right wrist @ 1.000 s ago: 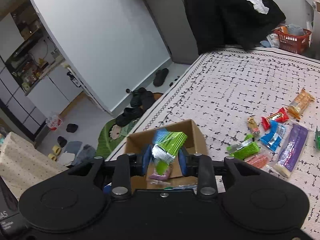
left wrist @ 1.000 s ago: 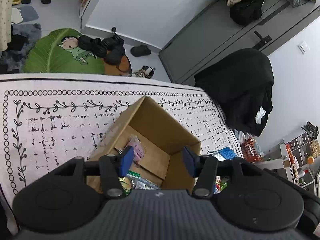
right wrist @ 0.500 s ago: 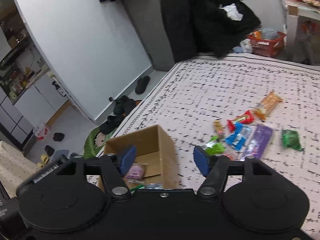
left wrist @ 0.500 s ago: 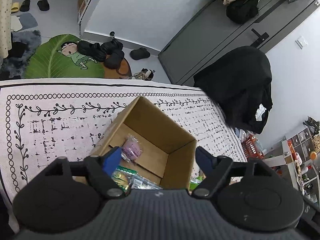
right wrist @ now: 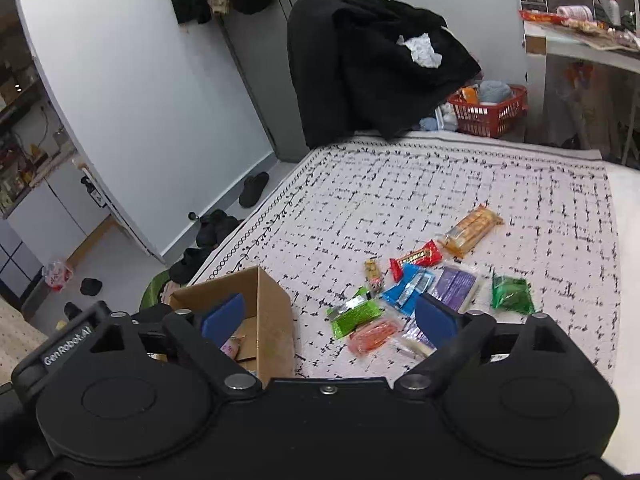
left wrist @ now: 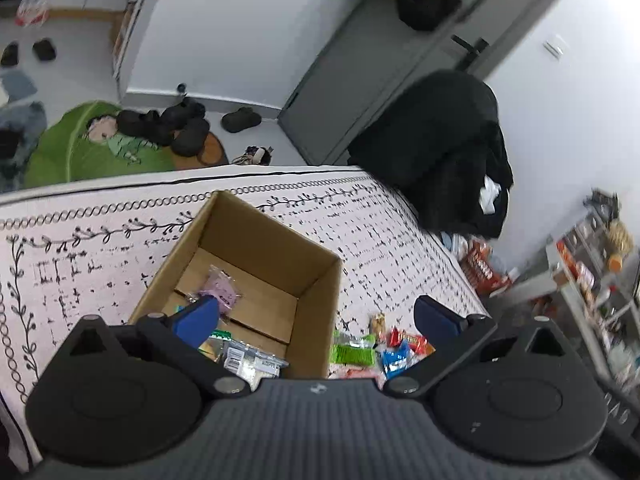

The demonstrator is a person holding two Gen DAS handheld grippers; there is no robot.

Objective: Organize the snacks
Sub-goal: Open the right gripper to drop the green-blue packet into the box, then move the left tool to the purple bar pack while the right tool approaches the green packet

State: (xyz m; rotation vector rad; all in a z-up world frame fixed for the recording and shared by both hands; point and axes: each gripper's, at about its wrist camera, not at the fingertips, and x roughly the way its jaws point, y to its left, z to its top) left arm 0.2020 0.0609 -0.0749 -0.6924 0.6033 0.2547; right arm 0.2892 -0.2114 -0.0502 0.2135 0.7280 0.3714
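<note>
An open cardboard box [left wrist: 316, 316] [right wrist: 276, 320] stands on a patterned bed cover [left wrist: 80, 248] [right wrist: 440, 184]. Inside lie a pink packet [left wrist: 222, 290] and clear wrappers [left wrist: 248, 360]. My left gripper [left wrist: 316, 318] hovers over the box's near right corner, jaws opening wide, nothing between them. Right of the box lies a pile of snacks: a green packet [right wrist: 354, 316], a blue one [right wrist: 408, 286], a red bar [right wrist: 416, 258], an orange cracker pack [right wrist: 470, 230], a purple pack [right wrist: 456, 284] and a dark green bag [right wrist: 512, 294]. My right gripper [right wrist: 328, 316] is above the gap between box and pile, jaws opening, empty.
A chair draped in black clothes [right wrist: 372, 60] stands past the bed's far edge, with a red basket [right wrist: 488, 110] beside it. Shoes [left wrist: 172, 128] and a green mat [left wrist: 92, 152] lie on the floor beyond the left edge. A desk [right wrist: 580, 40] stands at the right.
The right gripper let go of the green packet over the box, opened wide and swung right toward the snack pile. The left gripper opened wider and shifted right, bringing the pile into view.
</note>
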